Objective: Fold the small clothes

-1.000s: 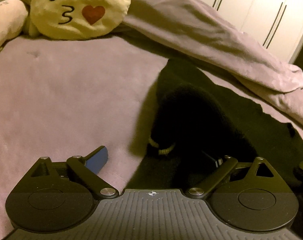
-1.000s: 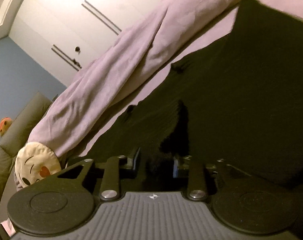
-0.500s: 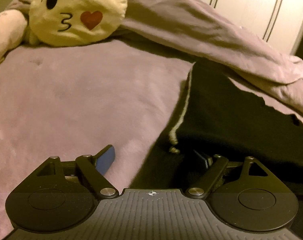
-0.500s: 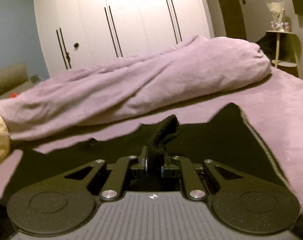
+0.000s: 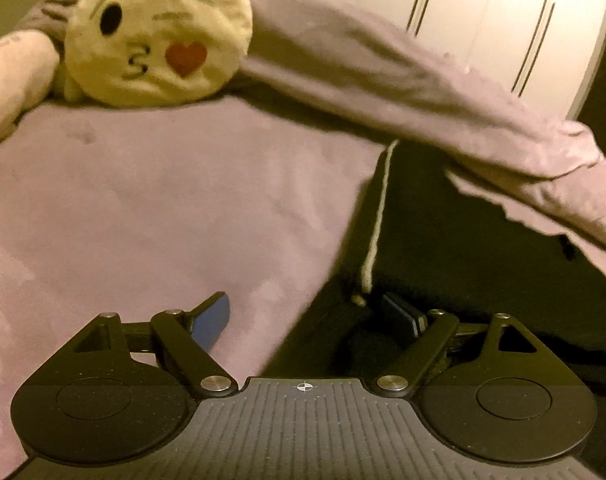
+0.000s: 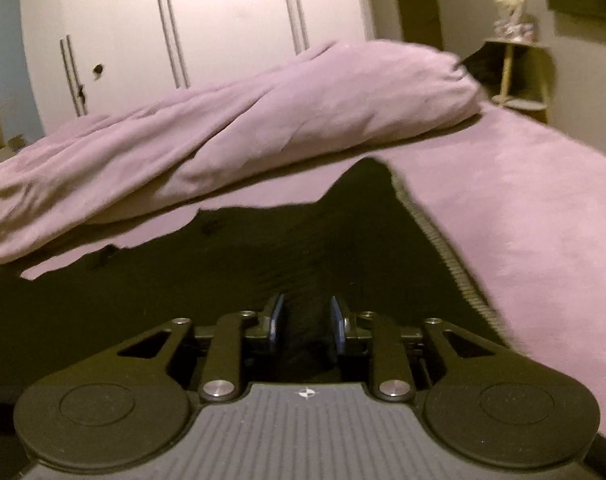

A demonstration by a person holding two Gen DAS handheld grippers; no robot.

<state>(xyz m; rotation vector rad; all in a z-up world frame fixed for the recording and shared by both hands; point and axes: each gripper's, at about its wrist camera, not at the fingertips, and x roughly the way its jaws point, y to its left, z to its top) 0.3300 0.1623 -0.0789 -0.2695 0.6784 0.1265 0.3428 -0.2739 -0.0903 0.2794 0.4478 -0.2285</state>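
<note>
A black knitted garment (image 5: 463, 248) with a pale trimmed edge (image 5: 377, 220) lies spread on the purple bed cover (image 5: 163, 208). My left gripper (image 5: 307, 316) is open, low over the garment's left edge, with its right finger over the black cloth and its left finger over the bed. In the right wrist view the garment (image 6: 231, 264) lies flat ahead. My right gripper (image 6: 306, 320) has its jaws parted a little, with a ridge of black cloth between them.
A rolled purple duvet (image 5: 403, 88) lies across the bed behind the garment; it also shows in the right wrist view (image 6: 243, 120). A yellow emoji cushion (image 5: 159, 32) sits far left. White wardrobe doors (image 6: 191, 20) and a small side table (image 6: 515, 76) stand beyond.
The garment went from bunched up and lifted to lying flat on the bed. My right gripper swung level, lowered and its jaws parted from their tight pinch on the cloth. The left stayed open.
</note>
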